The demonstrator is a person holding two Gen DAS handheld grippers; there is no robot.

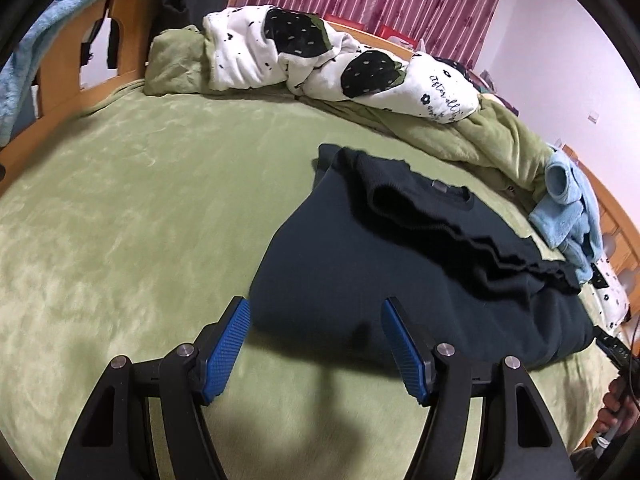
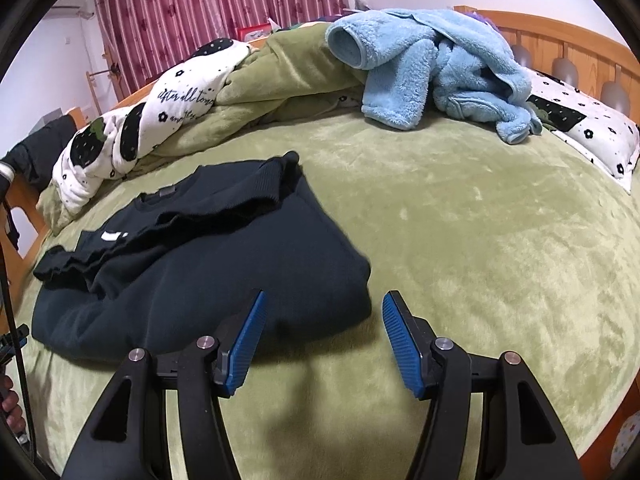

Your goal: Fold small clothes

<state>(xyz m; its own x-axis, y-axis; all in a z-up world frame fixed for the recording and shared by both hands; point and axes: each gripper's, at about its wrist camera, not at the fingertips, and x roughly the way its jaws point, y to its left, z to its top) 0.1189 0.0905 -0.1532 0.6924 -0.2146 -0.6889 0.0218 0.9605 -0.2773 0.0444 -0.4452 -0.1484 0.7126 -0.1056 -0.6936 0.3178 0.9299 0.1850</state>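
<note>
A dark navy sweater [image 1: 360,272] lies flat on the green bed cover [image 1: 140,220], its sleeves folded in over the body and the collar facing away. My left gripper [image 1: 316,312] hovers open just above the sweater's near left hem corner, blue pads apart with nothing pressed between them. In the right wrist view the same sweater [image 2: 200,264] lies left of centre. My right gripper [image 2: 324,306] stands open at its near right hem corner, empty. A light blue fleece garment [image 2: 432,64] lies crumpled further back.
A rolled white quilt with black strawberry print [image 1: 320,56] and bunched green blanket [image 1: 480,136] line the far side. A wooden bed frame [image 1: 72,60] stands at left, a headboard [image 2: 560,44] and a pillow [image 2: 592,132] at right. A person's hand [image 1: 616,408] shows at the edge.
</note>
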